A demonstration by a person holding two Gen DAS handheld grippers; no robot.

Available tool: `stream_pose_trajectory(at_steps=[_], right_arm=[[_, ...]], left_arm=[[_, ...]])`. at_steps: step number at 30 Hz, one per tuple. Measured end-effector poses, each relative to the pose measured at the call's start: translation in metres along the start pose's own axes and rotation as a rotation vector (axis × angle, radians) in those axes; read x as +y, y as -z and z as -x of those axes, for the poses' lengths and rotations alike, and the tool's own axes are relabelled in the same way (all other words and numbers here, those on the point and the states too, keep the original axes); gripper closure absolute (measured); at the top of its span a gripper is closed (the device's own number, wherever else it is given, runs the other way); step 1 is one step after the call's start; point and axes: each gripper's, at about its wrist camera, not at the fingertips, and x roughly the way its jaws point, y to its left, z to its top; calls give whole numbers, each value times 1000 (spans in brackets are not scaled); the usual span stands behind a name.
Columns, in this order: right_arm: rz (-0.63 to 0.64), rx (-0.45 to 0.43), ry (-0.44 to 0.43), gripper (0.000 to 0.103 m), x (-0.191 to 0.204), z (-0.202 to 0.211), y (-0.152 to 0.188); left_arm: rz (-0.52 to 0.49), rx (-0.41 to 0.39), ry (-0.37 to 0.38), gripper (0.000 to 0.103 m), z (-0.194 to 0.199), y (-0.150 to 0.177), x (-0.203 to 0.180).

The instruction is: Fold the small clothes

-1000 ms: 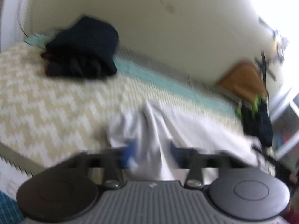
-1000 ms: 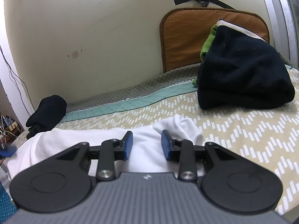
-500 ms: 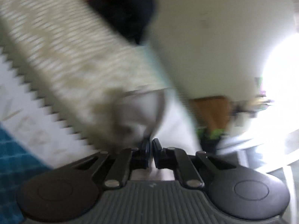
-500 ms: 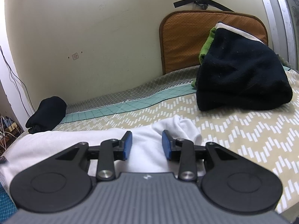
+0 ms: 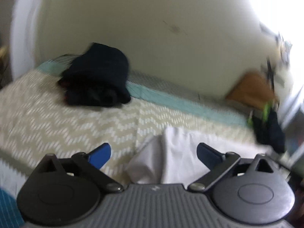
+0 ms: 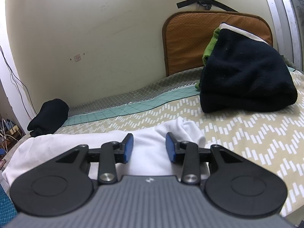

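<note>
A white garment lies along the near edge of the bed, with a bunched end at its right. It also shows in the blurred left wrist view. My left gripper is wide open just above the garment's left end and holds nothing. My right gripper is open over the garment's right part, with cloth showing between its blue pads.
A dark pile of clothes with green and white pieces sits at the right by an orange cushion. A dark rolled bundle lies at the far left, also in the left wrist view. The bedspread has a chevron pattern.
My left gripper was shut on the garment's end half a second ago while swinging; now it is wide open and the cloth lies on the bed. My right gripper has hardly moved.
</note>
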Motion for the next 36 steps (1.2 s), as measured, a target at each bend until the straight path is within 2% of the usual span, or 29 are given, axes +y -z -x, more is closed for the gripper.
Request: stream_pose_trajectory(at_steps=[2,4,5,6,8,11,13,16,18,20,22,24,27,29,34,36], right_arm=[[-1,-1,-2,61,0,0,0],[-1,-1,-5,60,0,0,0],[-1,-1,-7,60,-1,1,0],[-1,-2,-9,59,-1,1,0],[-1,-2,-13,58,-1,1,0],[-2,-2,-17,57,-1,1,0],[-3,-2,-19,56,0,1,0],[-5,-3,-23,56,-1,2,0],[-6,-4,-24,56,-1,2,0],[-8,-6,-24,56,-1,2,0],[-6,-4,-25,56,0,2,0],[-4,-2,-25,55,0,2,0],[-2,-3,-28,55,0,2,0],[0,-4,-30,55,0,1,0],[1,-3,-31,55,0,1,0],[1,-3,-31,55,0,1,0]], left_arm=[[-56,57,-8,2,-15,2,-12],[-105,107,4,18,-28,6,-20],[-136,153,11,55,-35,7,-25],[-149,196,9,81,-38,9,-27],[-156,202,-6,88,-35,8,-31],[-203,167,-5,92,-21,4,-40],[-156,180,88,93,-19,-2,-38],[120,224,388,94,-23,-8,-5],[330,183,568,94,-29,-5,26],[479,134,644,94,-37,6,54],[621,129,657,94,-50,24,79],[723,154,633,94,-63,42,101],[758,184,542,94,-71,60,117],[732,183,514,93,-75,61,119],[530,138,377,88,-58,45,89],[470,128,342,77,-49,39,80]])
